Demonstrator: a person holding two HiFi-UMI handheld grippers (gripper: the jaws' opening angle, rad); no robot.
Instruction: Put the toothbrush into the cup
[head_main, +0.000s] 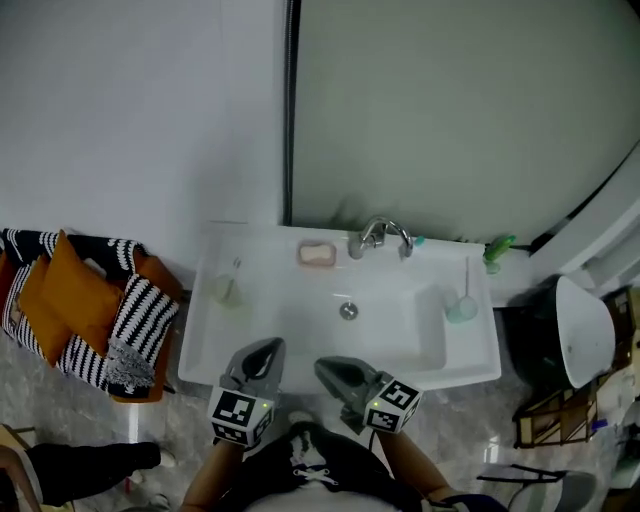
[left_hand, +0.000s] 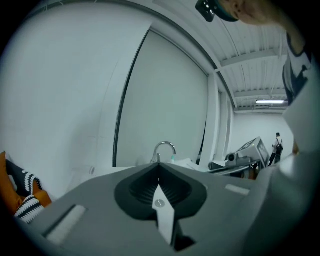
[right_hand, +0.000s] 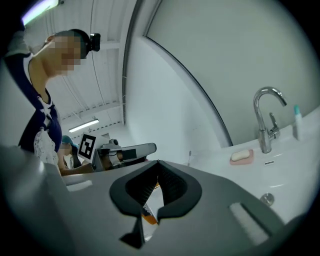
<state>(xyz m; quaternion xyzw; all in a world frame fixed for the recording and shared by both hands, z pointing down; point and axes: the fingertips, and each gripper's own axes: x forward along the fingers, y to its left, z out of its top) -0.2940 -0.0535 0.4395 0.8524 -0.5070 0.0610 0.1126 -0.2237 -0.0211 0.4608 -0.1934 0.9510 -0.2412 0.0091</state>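
A white sink (head_main: 300, 330) lies below me. On its right ledge stands a pale teal cup (head_main: 462, 310), and a thin white toothbrush (head_main: 466, 277) seems to rise from it. A clear cup (head_main: 225, 290) sits on the left ledge, small in the right gripper view (right_hand: 190, 154). My left gripper (head_main: 266, 350) and right gripper (head_main: 327, 368) hover side by side over the sink's front edge, far from both cups. Both are shut with nothing between the jaws, as seen in the left gripper view (left_hand: 159, 164) and the right gripper view (right_hand: 158, 162).
A chrome faucet (head_main: 378, 236) and a pink soap dish (head_main: 317, 254) stand at the sink's back, with the drain (head_main: 347, 311) in the basin. A green object (head_main: 497, 248) lies at the back right. An orange and striped cushioned chair (head_main: 90, 310) is at the left, a white bin (head_main: 585, 330) at the right.
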